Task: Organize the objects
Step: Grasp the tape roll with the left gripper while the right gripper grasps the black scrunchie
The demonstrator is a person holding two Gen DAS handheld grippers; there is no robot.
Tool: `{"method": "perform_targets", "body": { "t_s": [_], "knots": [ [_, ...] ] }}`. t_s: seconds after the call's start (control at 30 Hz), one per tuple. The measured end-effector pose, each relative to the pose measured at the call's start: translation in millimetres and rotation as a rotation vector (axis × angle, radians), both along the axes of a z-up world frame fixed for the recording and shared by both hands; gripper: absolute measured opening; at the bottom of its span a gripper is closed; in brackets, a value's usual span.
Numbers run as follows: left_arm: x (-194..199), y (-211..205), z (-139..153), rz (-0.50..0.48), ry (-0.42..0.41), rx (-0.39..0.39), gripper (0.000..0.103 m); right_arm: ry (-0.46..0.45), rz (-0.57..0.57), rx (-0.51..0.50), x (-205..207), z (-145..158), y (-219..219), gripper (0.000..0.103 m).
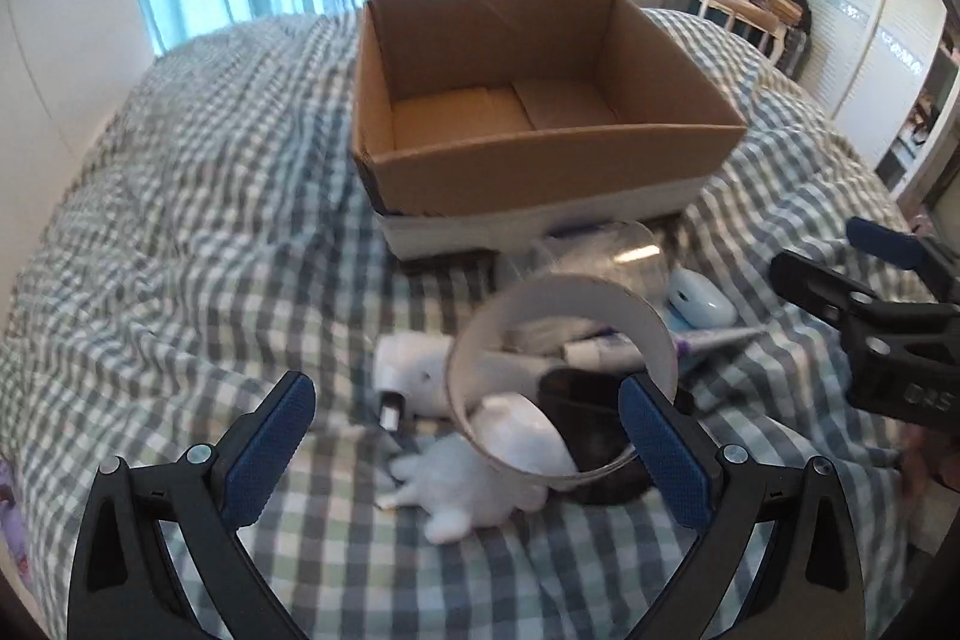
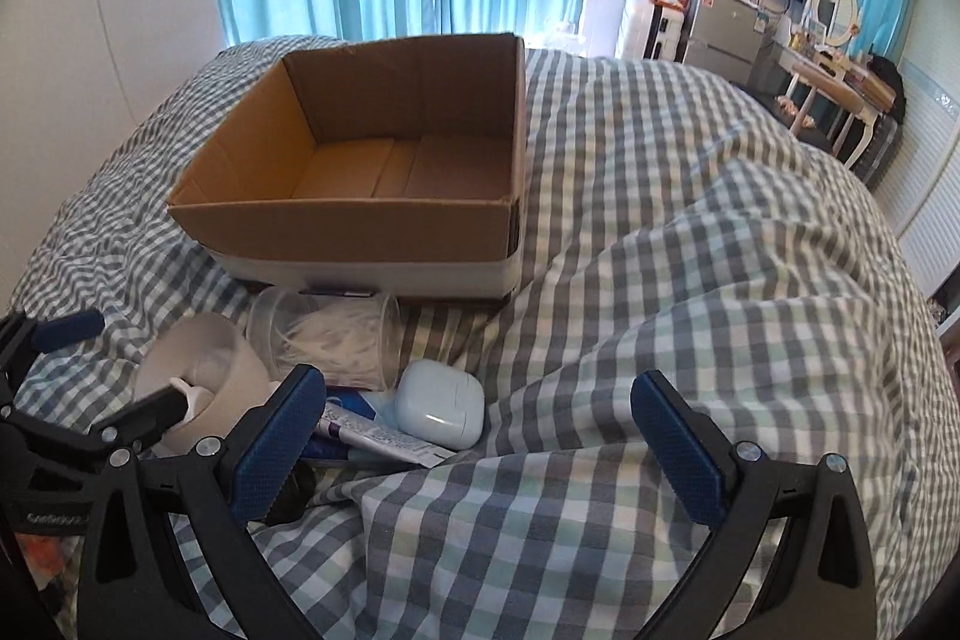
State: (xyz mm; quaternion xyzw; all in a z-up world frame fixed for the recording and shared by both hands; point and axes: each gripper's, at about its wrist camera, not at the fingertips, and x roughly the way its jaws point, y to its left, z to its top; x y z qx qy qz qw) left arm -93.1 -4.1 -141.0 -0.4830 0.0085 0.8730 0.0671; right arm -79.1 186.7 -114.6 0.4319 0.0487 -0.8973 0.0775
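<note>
Empty box [image 1: 540, 100] sits on the checked bed [image 1: 198, 196], clutter pile right in front of it: tape roll [image 1: 564, 376], swab jar [image 2: 327, 334], earbud case [image 2: 441, 412], with both tools, left [image 1: 468, 454] and right [image 2: 474, 442], wide open, holding nothing.

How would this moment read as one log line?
box: empty | left gripper: open over tape roll | right gripper: open, holding nothing
</note>
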Motion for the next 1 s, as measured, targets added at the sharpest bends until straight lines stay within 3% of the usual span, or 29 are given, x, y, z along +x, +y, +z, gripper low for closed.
{"method": "perform_targets", "body": {
  "t_s": [0.37,0.57,0.63,0.67,0.77,1.0],
  "knots": [
    [3.8,7.7,15.4,-0.083,0.010,0.106,0.103,-0.021,-0.032,-0.022,-2.3,-3.0,5.4,0.102],
    [-11.6,16.5,-15.2,-0.093,-0.048,0.088,0.103,-0.031,-0.033,-0.010,-3.1,-6.1,3.0,0.102],
    [-16.8,14.0,-20.7,-0.076,-0.040,0.100,0.096,-0.032,-0.030,-0.004,-2.9,-6.9,2.0,0.102],
    [-19.2,11.6,-21.8,-0.077,-0.038,0.128,0.086,-0.033,-0.029,-0.002,-2.8,-7.3,1.8,0.102],
    [-19.5,7.4,-20.4,-0.086,-0.042,0.186,0.086,-0.038,-0.029,0.004,-3.1,-8.9,1.1,0.102],
    [-12.7,-14.9,13.8,-0.042,0.041,0.106,0.086,-0.050,0.021,-0.021,3.2,-3.3,-10.0,0.102]
  ]
}}
